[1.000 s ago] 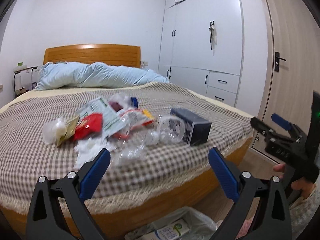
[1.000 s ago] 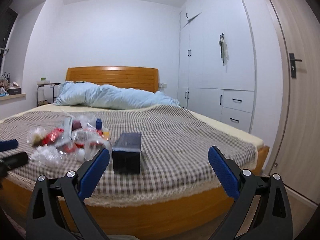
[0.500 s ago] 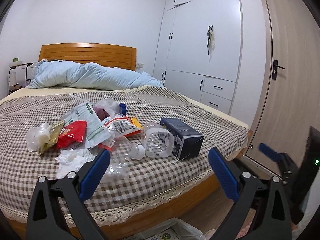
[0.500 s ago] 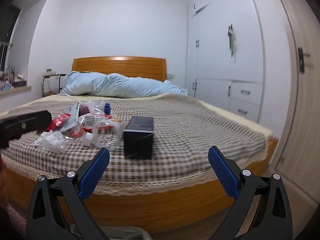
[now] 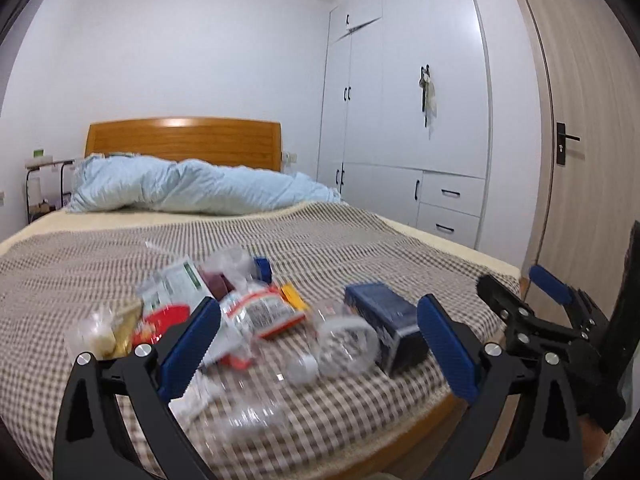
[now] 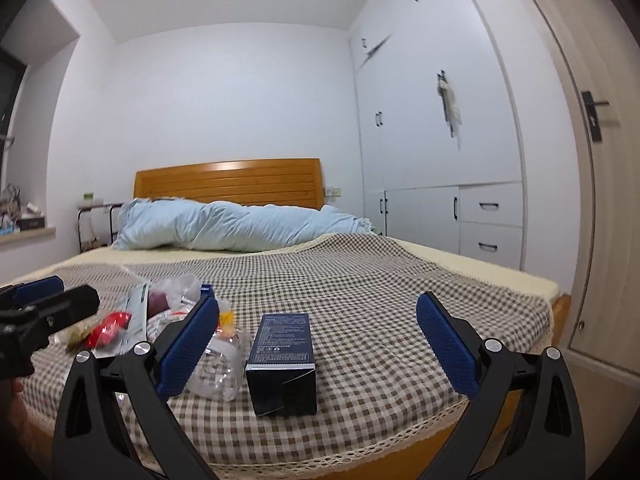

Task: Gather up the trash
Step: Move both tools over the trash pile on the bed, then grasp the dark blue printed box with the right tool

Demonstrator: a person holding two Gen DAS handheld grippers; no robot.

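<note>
A heap of trash lies near the foot of the bed: a dark blue box, a clear plastic bottle, a red wrapper, a printed snack packet and crumpled clear plastic. My left gripper hovers open just above the bottle and box, nothing between its fingers. My right gripper is open too, with the blue box between and beyond its fingers, not touched. Each gripper shows at the edge of the other's view.
A light blue duvet lies bunched by the wooden headboard. White wardrobes and a wooden door stand to the right. A bedside rack is at the left. The bed's wooden edge is close below.
Both grippers have moved closer to the trash on the bed and lower toward it. The trash bag seen below the bed edge has left the left wrist view. Both stay open.
</note>
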